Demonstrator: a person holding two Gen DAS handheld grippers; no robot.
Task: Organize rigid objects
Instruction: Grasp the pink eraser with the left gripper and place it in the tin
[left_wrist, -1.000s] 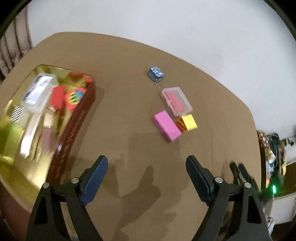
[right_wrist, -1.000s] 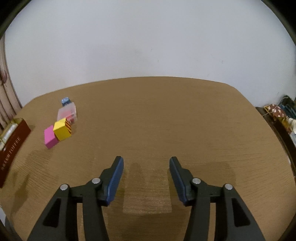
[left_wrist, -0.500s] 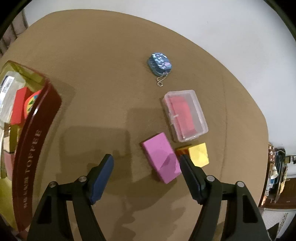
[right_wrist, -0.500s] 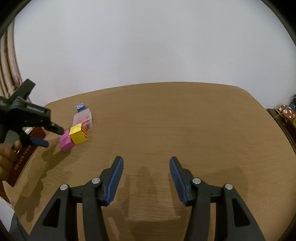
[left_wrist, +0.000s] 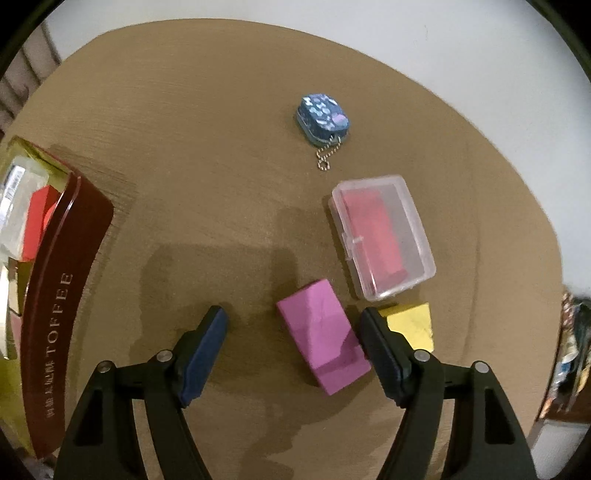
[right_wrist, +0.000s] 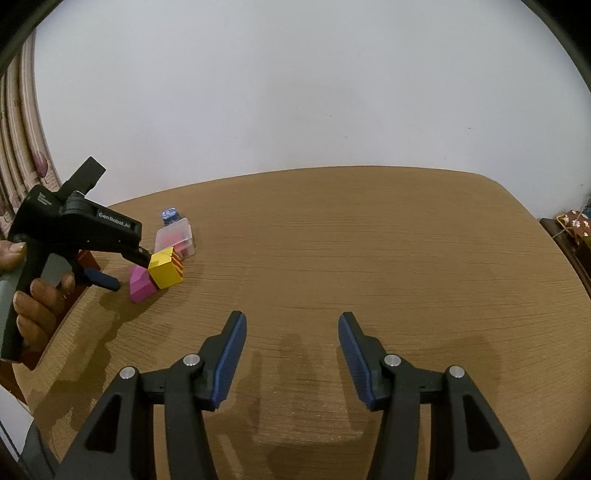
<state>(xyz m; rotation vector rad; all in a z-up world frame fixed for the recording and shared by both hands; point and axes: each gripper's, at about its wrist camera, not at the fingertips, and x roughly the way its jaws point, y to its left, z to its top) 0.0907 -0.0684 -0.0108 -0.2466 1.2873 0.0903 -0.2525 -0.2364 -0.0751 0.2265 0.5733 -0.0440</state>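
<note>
A pink block (left_wrist: 323, 334) lies on the brown table between the fingers of my open left gripper (left_wrist: 295, 349), nearer the right finger. A yellow block (left_wrist: 412, 326) sits just right of that finger. A clear plastic case (left_wrist: 382, 236) with a red insert lies beyond, and a blue keychain pouch (left_wrist: 324, 117) farther back. In the right wrist view the left gripper (right_wrist: 114, 275) straddles the pink block (right_wrist: 140, 284) beside the yellow block (right_wrist: 166, 267), clear case (right_wrist: 176, 238) and pouch (right_wrist: 170, 215). My right gripper (right_wrist: 291, 354) is open and empty over bare table.
An open dark red toffee tin (left_wrist: 59, 306) holding several items stands at the table's left edge. The table (right_wrist: 369, 258) stretches wide to the right. A white wall lies behind it. Clutter (right_wrist: 576, 223) sits beyond the right edge.
My left gripper has moved forward and down from near the tin to straddle the pink block. The right gripper has barely moved.
</note>
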